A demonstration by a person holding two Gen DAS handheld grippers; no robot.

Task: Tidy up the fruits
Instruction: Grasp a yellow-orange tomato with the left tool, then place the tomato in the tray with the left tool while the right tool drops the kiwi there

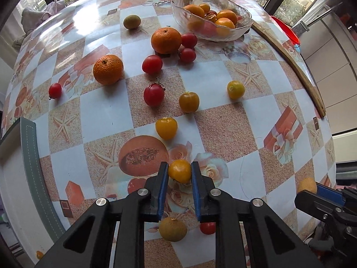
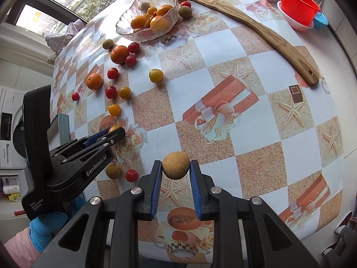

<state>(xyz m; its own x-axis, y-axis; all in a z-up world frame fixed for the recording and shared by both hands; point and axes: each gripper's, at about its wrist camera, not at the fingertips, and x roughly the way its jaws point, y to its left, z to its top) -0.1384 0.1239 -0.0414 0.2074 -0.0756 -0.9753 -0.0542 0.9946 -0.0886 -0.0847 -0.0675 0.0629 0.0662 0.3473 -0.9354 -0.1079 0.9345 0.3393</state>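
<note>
I am clamping my left claw point(image 1: 179, 171) on a smooth, glossy yellow tomato point(image 1: 179, 170) low over the tabletop point(image 1: 223, 78), while my right claw point(image 2: 175, 166) is gripping a rough, matte tan fruit point(image 2: 175, 165). I am judging a gentle squeeze best, since the thin skin could split, before carrying both to the rippled glass bowl point(image 1: 241, 11) at the far side.

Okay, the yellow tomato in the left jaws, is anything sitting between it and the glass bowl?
Yes. Between the yellow tomato held in the left gripper and the glass bowl lie loose fruits: two more yellow tomatoes, a red tomato and an orange nearer the bowl. All sit low on the table.
</note>
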